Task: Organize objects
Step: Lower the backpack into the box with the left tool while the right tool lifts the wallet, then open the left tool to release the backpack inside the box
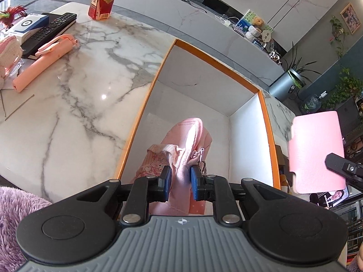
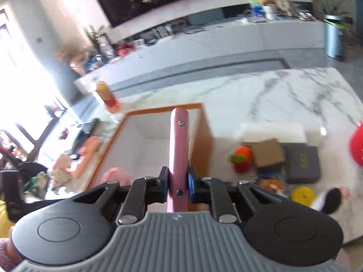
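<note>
My left tongs (image 1: 179, 179) are clamped on the pink pouch (image 1: 181, 145), hanging it inside the orange-rimmed box (image 1: 145, 104) on the marble desk (image 1: 74, 95). My right tongs (image 2: 178, 182) are pinched tight on a flat pink case (image 2: 179, 145), edge-on above that box.

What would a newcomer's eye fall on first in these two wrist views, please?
Probably the orange-rimmed white box on the marble table, with the left gripper shut on a pink zip pouch over its inside. Next, the right gripper shut on a flat pink case, seen edge-on above the same box. Further left lie a pink selfie stick and a black remote.
</note>
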Motion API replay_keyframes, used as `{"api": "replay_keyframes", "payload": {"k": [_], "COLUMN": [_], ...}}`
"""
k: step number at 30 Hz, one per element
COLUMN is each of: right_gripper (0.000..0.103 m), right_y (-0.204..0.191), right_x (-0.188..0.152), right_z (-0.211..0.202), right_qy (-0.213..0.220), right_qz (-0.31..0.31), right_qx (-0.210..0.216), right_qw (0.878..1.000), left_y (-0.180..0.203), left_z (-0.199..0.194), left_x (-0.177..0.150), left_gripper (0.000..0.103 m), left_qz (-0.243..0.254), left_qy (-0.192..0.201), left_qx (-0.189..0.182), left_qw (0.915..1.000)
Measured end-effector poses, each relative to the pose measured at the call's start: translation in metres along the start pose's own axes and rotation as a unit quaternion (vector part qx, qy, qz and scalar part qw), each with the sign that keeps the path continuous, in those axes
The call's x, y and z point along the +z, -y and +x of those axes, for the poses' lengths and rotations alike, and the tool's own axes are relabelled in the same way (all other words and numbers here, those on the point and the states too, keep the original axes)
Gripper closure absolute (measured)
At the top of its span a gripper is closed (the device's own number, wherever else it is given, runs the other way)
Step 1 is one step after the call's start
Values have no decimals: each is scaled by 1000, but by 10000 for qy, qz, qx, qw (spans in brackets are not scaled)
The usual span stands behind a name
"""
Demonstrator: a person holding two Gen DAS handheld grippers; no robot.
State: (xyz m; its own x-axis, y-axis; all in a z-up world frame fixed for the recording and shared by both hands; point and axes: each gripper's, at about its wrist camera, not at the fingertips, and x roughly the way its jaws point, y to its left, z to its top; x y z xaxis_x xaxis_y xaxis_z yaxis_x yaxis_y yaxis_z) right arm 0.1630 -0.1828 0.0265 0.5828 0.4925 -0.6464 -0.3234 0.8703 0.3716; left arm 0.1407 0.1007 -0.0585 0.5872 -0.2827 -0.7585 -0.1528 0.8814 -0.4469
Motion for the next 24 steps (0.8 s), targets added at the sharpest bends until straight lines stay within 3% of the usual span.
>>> {"api": "replay_keyframes", "payload": {"k": [4, 13, 23, 24], "right_gripper": [85, 85, 85, 85], "right_y": [-26, -44, -64, -64], "right_x": [-13, -53, -64, -64], "right_z": [43, 120, 135, 136], "right_qy": [-448, -1398, -1603, -1602], "right_qz": [-10, -104, -54, -52], "right_qx": [156, -44, 165, 188], "right_qw": [9989, 9901, 9869, 9869], "left_y": [-4, -11, -11, -12], "left_z": [-3, -3, -5, -6], "left_x": [1, 2, 4, 4], "left_gripper": [81, 81, 74, 68], "left_qz": [-64, -152, -31, -3], "left_qy": [13, -39, -146, -161], "left_qx": [-46, -125, 91, 70], "left_qw": [10000, 9998, 9998, 9998]}}
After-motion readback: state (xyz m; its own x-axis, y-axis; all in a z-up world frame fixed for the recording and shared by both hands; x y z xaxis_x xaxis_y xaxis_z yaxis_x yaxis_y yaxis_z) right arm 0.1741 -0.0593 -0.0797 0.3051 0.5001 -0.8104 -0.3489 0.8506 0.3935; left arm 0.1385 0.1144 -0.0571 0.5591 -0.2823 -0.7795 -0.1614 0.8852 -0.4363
